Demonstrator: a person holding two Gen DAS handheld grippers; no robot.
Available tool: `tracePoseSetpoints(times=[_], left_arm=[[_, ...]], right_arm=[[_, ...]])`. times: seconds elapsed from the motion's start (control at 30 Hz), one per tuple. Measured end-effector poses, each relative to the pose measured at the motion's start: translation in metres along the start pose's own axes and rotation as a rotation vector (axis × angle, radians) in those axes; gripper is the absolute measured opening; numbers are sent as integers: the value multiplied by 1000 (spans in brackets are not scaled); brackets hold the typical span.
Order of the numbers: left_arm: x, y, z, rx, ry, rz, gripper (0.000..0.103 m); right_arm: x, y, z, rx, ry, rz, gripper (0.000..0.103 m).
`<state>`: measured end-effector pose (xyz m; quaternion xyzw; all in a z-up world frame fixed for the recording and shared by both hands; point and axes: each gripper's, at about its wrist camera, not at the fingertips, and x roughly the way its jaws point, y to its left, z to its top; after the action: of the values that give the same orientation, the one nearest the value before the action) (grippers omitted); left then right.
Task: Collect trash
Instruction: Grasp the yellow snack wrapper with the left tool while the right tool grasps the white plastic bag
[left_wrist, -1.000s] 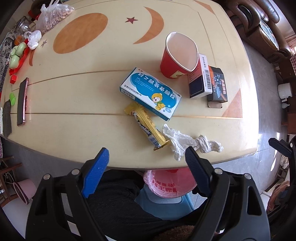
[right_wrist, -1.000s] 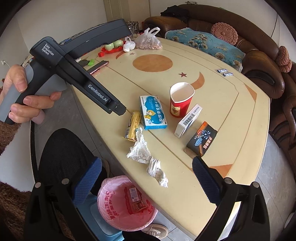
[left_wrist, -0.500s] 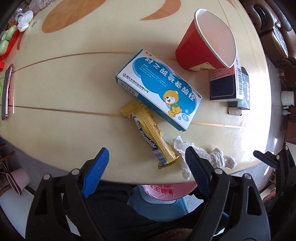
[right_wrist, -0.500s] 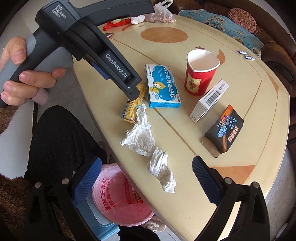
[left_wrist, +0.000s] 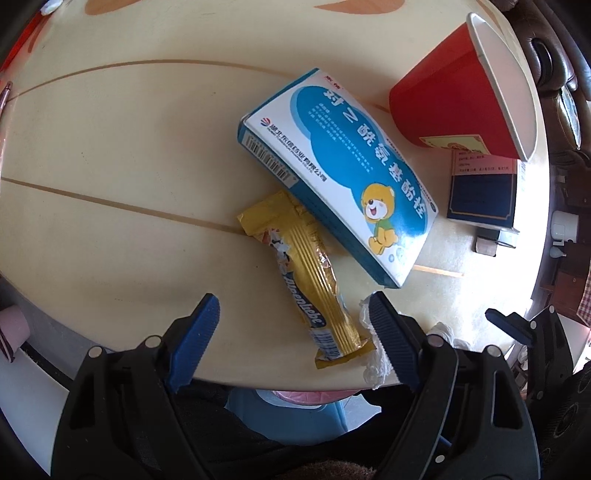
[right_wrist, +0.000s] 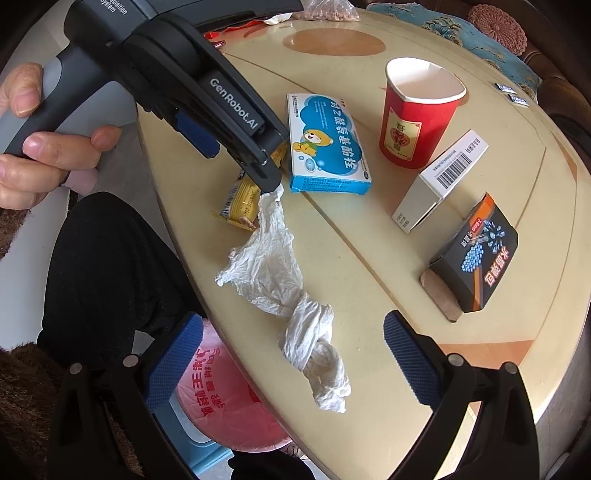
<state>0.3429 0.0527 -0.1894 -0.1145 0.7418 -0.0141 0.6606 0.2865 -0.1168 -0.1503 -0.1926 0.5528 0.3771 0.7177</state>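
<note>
My left gripper (left_wrist: 291, 314) is hanging wide open around the gold wrapper (left_wrist: 310, 273) at the table (left_wrist: 110, 229) edge; closing now, one pad risks catching the tissue (right_wrist: 280, 273) too.

Home living room: brown sofa (right_wrist: 554, 85) beside patterned table (right_wrist: 480, 325).

On the table (right_wrist: 498, 155): three cardboard boxes, blue-and-white (right_wrist: 327, 144), white (right_wrist: 439, 181) and black (right_wrist: 476, 254); one red paper cup (right_wrist: 417, 114); one gold snack wrapper (left_wrist: 314, 280); one crumpled white tissue (right_wrist: 284, 291).
</note>
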Motion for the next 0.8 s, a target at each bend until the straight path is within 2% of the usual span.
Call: tracePoseSetpoints(times=[0.07, 0.23, 0.33, 0.4, 0.5, 0.7, 0.8], left_arm=[[4, 3, 1, -19, 2, -8, 73], [3, 6, 2, -54, -1, -40, 71], [2, 18, 5, -84, -8, -56, 71], [0, 26, 6, -91, -12, -43, 69], [2, 26, 5, -99, -18, -16, 64], [4, 13, 5, -111, -19, 23, 64], [12, -4, 6, -91, -26, 84, 57]], right_arm=[[2, 1, -1, -10, -5, -11, 96], [10, 9, 2, -55, -9, -49, 95], [19, 16, 0, -81, -13, -74, 81], [24, 18, -2, -86, -3, -91, 70], [32, 20, -4, -90, 5, -100, 65], [33, 16, -6, -70, -15, -90, 65], [33, 12, -10, -65, -30, -89, 65]])
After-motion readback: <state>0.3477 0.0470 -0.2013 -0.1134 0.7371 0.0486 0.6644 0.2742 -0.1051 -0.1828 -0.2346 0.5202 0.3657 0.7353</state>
